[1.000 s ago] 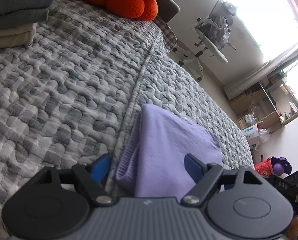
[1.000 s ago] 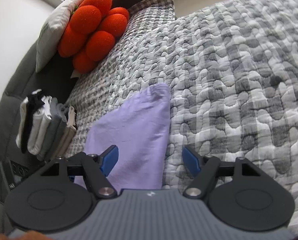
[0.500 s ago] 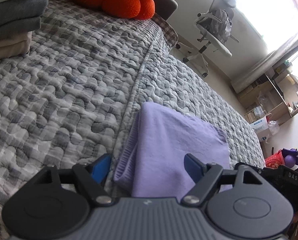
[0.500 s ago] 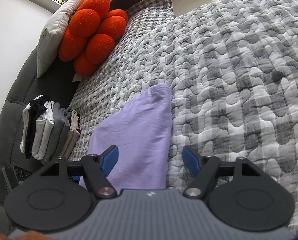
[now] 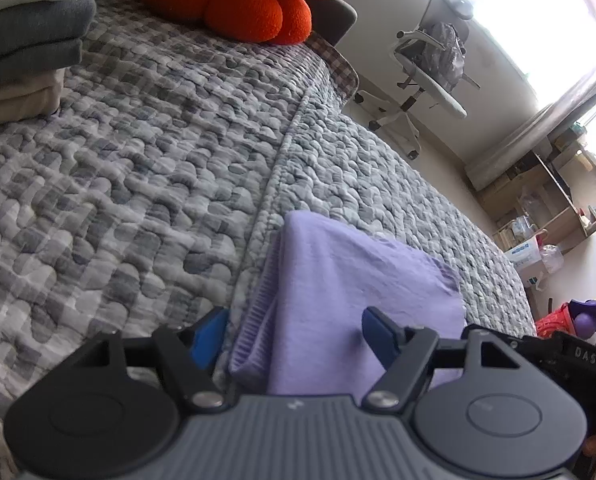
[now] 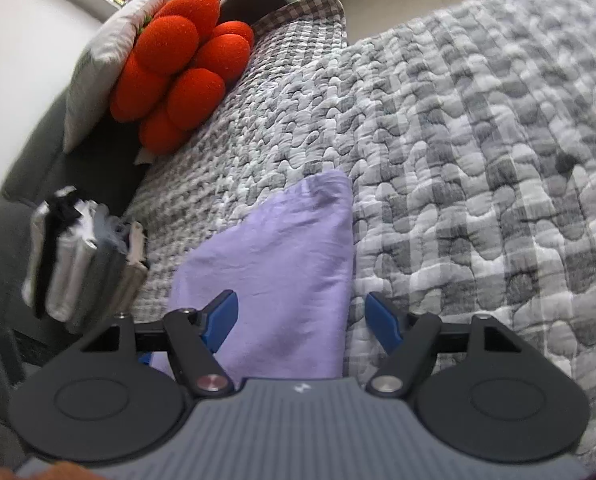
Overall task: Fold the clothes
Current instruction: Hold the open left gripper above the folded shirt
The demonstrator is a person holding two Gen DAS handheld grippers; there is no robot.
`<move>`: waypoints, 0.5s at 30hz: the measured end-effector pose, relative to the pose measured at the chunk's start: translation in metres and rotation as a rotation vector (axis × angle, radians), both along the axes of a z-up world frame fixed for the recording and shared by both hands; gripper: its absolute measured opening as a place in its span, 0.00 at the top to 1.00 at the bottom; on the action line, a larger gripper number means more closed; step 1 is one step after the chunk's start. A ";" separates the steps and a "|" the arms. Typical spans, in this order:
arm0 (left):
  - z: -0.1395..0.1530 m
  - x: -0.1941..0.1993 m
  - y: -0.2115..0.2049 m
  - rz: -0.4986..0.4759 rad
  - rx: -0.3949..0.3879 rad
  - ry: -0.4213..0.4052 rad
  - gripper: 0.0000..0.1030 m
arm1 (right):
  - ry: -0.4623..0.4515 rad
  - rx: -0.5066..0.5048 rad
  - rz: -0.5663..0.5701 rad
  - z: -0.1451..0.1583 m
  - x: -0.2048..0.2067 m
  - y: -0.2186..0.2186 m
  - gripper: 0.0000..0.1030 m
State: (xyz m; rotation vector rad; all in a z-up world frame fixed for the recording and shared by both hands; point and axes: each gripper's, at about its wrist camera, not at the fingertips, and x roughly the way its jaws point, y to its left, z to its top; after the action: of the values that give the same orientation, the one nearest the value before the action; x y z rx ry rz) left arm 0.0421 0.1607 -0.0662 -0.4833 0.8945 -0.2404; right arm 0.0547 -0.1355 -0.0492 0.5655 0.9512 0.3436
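A folded lilac garment (image 5: 358,276) lies on the grey quilted bed cover (image 5: 117,180), with a ribbed hem on its left side. My left gripper (image 5: 293,328) hangs over its near end, fingers on either side of the hem. The jaws are closing, with the cloth between them, but the pads are not pressing on it. In the right wrist view the same lilac garment (image 6: 281,248) runs away from me. My right gripper (image 6: 301,314) is open, straddling the garment's right edge without touching it.
A stack of folded clothes (image 5: 25,40) sits at the far left of the bed, also visible as a stack (image 6: 81,264) in the right view. An orange lumpy cushion (image 6: 177,68) rests at the head end. An office chair (image 5: 430,72) and shelves (image 5: 546,208) stand beyond the bed.
The left gripper's fingers have drawn slightly closer together around the lilac garment. Both views have tilted a little. The garment has not moved.
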 end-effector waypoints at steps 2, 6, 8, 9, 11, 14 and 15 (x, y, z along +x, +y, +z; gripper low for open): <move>0.000 0.000 -0.001 0.000 0.010 -0.002 0.29 | -0.018 -0.058 0.007 0.002 -0.001 0.009 0.28; 0.001 0.000 -0.003 0.007 0.019 -0.004 0.31 | -0.043 -0.131 0.023 0.003 -0.002 0.020 0.28; 0.000 0.000 -0.002 0.010 0.020 -0.004 0.31 | -0.049 -0.148 0.031 0.002 -0.002 0.023 0.28; 0.000 0.001 -0.003 0.011 0.021 -0.005 0.32 | -0.051 -0.152 0.034 0.001 -0.002 0.024 0.28; 0.000 0.000 -0.003 0.014 0.024 -0.005 0.32 | -0.054 -0.158 0.040 0.000 -0.002 0.025 0.28; 0.000 0.000 -0.004 0.016 0.031 -0.006 0.32 | -0.056 -0.159 0.043 0.001 -0.002 0.026 0.28; 0.001 0.000 -0.005 0.016 0.034 -0.006 0.32 | -0.055 -0.158 0.043 0.001 -0.002 0.026 0.28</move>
State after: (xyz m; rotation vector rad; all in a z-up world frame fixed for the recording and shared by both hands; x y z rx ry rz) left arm 0.0425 0.1559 -0.0656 -0.4582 0.8872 -0.2115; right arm 0.0531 -0.1092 -0.0482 0.3903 0.9287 0.3178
